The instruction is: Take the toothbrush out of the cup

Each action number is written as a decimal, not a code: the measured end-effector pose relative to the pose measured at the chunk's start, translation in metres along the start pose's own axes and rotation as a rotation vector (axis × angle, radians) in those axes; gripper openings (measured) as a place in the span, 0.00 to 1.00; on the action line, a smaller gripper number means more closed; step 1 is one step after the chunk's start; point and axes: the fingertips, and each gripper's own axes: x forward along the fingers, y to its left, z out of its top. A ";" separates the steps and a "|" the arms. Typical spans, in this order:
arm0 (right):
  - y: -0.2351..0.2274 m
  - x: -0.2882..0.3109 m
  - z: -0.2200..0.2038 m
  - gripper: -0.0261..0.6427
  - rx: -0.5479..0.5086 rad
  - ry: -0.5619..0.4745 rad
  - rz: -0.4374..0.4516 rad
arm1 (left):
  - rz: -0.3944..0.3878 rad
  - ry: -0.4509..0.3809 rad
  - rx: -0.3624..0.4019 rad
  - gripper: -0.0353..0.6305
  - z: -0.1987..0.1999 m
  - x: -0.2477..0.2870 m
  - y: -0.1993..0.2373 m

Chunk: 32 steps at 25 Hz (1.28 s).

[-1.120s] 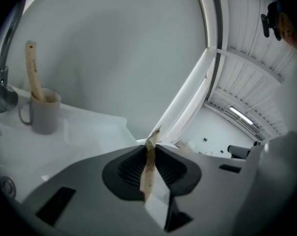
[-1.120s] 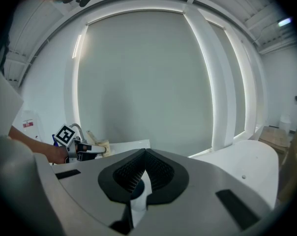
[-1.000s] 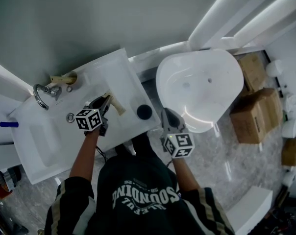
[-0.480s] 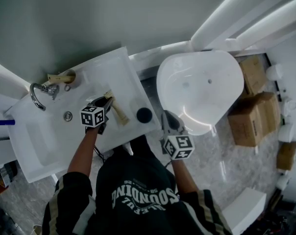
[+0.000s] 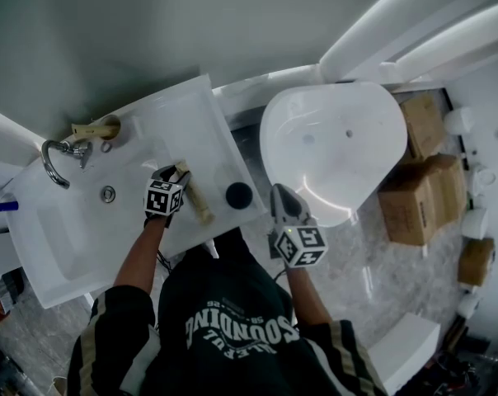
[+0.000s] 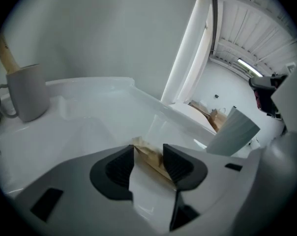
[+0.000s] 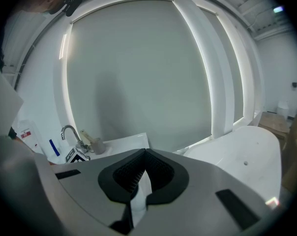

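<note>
- Since the left claw (image 6: 148, 147) has just been opening its jaws, we judge the step in hand to be the release: the toothbrush (image 6: 151, 159) is out of the cup (image 6: 26, 93) and laid on the white desk (image 6: 94, 127).
- Those jaws now stand spread. The toothbrush lies between them, and neither pad looks to press on it.
- From the head view, one end sits at the tips of this claw, and the rest runs back along its right flank, flat on the desk.
- The cup stands well ahead of this claw and off to its left, upright, with a tan stick (image 6: 4, 54) poking out of it. We cannot tell what that stick is.
- The right claw (image 7: 144, 150) has its jaws pressed together on nothing. It hangs off the desk, well to the right of the left claw.
- As we see it, the next move calls for lifting the left claw straight up and back, jaws kept wide. A pad that catches the handle could drag or roll it on the smooth top.
- The toothbrush looks tan and mottled, like bamboo or brown paper. It is slim and straight, pale against the glossy white. Its bristle end we cannot make out.
- It seems light and stiff, so it should stay put once freed.
</note>
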 end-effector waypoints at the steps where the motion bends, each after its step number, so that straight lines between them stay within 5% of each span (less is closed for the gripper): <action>1: 0.000 0.000 0.000 0.04 0.003 0.001 -0.002 | 0.015 0.001 -0.003 0.32 -0.001 0.000 0.002; 4: -0.002 -0.001 -0.001 0.04 0.011 0.001 -0.006 | 0.038 -0.006 -0.023 0.40 0.000 0.000 0.007; 15: 0.033 0.012 0.025 0.04 -0.018 -0.048 0.073 | 0.060 -0.155 -0.026 0.40 0.022 -0.048 0.015; 25: 0.136 0.047 0.040 0.04 -0.117 -0.054 0.313 | 0.171 -0.286 -0.045 0.36 0.021 -0.132 0.040; 32: 0.217 0.067 0.046 0.04 -0.174 -0.077 0.483 | 0.282 -0.360 -0.034 0.19 0.011 -0.203 0.062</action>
